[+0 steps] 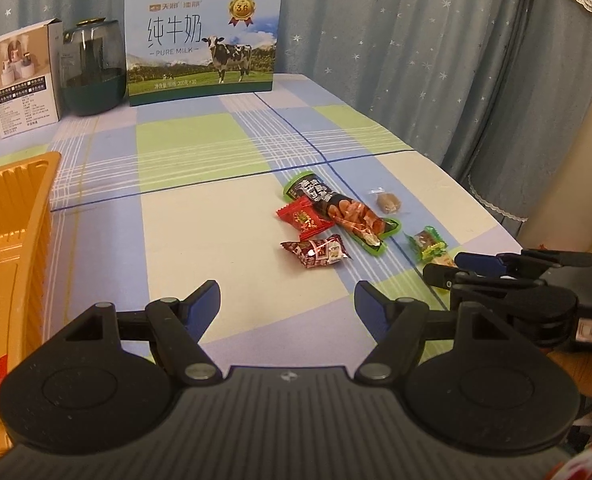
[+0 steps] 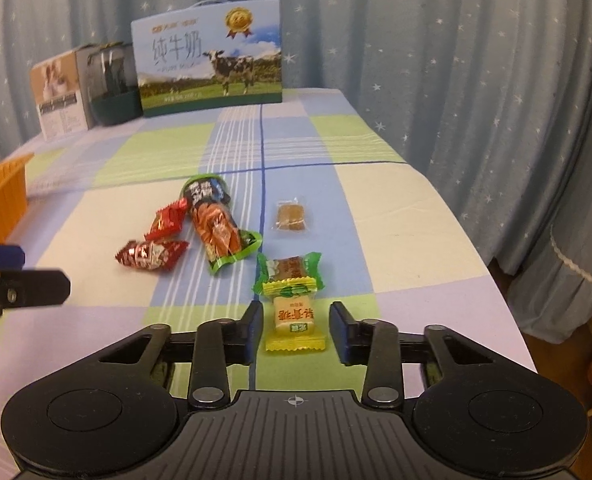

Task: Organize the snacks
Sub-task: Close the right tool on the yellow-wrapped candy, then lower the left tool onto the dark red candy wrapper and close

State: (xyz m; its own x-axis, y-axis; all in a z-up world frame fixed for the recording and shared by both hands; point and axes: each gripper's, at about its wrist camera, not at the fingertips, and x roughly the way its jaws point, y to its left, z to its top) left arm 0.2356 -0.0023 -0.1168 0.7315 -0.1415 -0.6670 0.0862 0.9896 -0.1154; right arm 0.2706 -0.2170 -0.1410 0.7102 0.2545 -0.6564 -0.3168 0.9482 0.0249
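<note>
From your left wrist cam, your left gripper (image 1: pixel 287 300) sits at the bottom of the frame with its jaws spread wide and nothing between them, just checked tablecloth (image 1: pixel 200 216). The orange ribbed plastic tray (image 1: pixel 12 216) is along the left edge, and the loose snacks sit right of centre around a long green-edged sausage pack (image 1: pixel 342 212). Right wrist cam: your right gripper (image 2: pixel 296 330) is at lower centre, jaws partly open either side of a small yellow wrapped candy (image 2: pixel 294 322), pads not touching it. A green-wrapped candy (image 2: pixel 290 270) lies just above it.
</note>
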